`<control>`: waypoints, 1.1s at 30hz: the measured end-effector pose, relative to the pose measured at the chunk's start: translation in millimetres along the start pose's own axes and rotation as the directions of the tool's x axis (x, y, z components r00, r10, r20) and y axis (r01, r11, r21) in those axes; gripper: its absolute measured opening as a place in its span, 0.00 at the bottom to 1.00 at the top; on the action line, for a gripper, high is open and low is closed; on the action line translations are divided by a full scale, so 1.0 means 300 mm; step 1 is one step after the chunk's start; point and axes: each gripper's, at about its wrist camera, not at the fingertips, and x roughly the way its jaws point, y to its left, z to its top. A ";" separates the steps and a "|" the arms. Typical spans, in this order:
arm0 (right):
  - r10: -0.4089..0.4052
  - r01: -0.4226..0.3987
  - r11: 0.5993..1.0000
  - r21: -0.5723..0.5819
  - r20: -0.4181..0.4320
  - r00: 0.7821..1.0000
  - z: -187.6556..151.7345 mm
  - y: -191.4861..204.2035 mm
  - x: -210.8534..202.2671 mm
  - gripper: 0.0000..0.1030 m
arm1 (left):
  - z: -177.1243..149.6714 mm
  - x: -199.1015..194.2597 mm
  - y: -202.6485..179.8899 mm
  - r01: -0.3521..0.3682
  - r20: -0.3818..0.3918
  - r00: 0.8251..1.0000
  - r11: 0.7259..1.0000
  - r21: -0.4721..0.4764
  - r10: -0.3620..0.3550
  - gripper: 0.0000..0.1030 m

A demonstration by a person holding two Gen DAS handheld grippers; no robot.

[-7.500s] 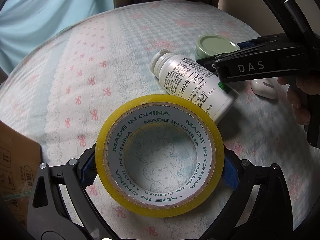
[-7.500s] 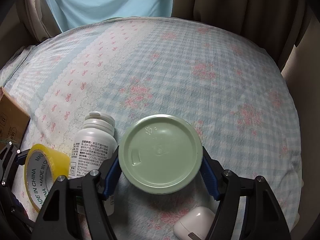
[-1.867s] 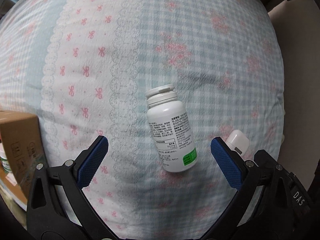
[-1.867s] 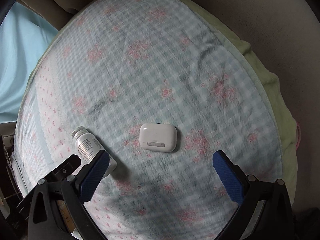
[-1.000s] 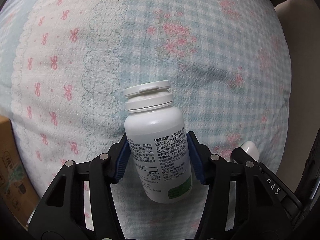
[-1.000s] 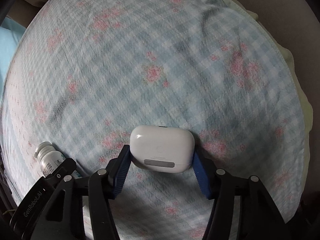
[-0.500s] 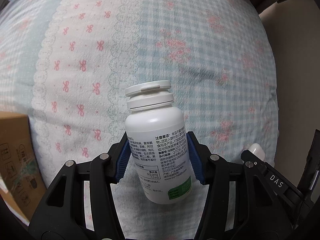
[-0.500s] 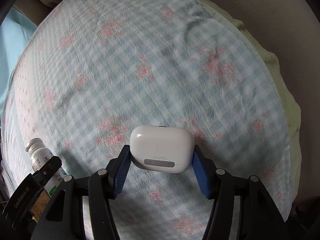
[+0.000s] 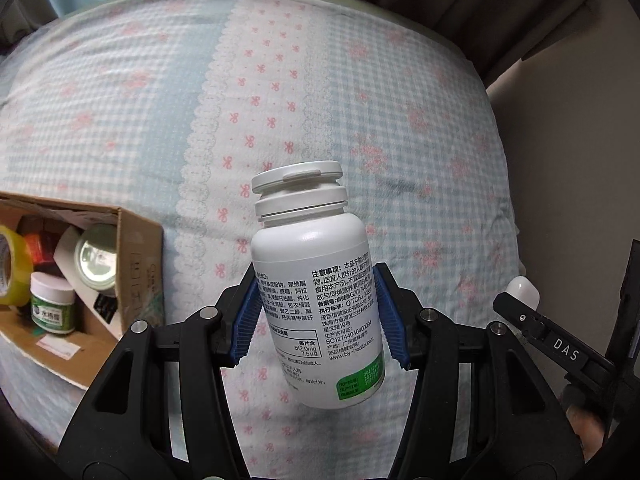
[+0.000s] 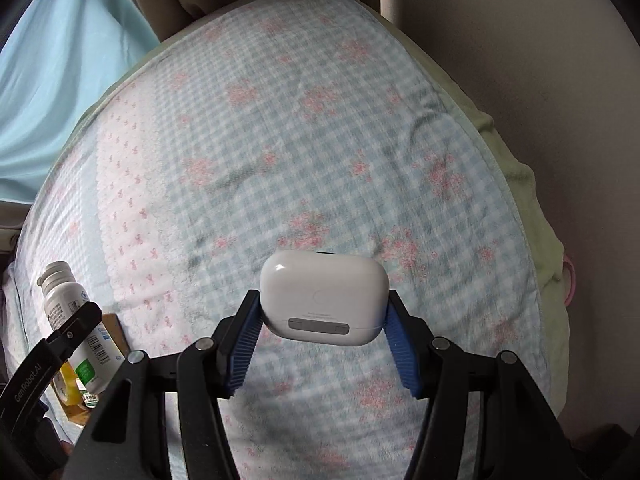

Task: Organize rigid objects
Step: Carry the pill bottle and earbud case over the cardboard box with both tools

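Left gripper [image 9: 316,316] clamping bottle [image 9: 316,288], right gripper [image 10: 324,340] pinching case [image 10: 324,296] above bed [image 10: 320,140]; smooth plastic could slip before box [image 9: 136,272].

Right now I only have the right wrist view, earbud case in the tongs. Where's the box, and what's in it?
Observer: The cardboard box lies open on the checked cover, left of the white bottle. A yellow tape roll is inside.
Operator: Anything else in there?
Observer: A pale green round lid and a small green-labelled jar, upright.
Operator: Left tongs holding the bottle properly?
Observer: Yes. The left tongs clamp it across the label, with the cap closed and pointing away from the camera.
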 end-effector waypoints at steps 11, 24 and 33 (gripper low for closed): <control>0.083 -0.076 0.981 -0.177 0.034 0.996 -0.168 0.440 -0.150 0.54 | -0.051 -0.360 0.362 0.011 0.096 0.995 1.000 -0.028 -0.009 0.47; 0.162 -0.154 0.952 -0.265 0.006 0.987 -0.447 0.966 -0.162 0.54 | -0.048 -0.514 0.963 -0.043 0.092 0.995 0.999 0.022 0.041 0.47; 0.141 -0.157 0.939 -0.304 -0.074 0.987 -0.588 1.169 -0.022 0.54 | -0.010 -0.417 1.114 -0.033 0.020 0.999 0.984 0.176 0.031 0.47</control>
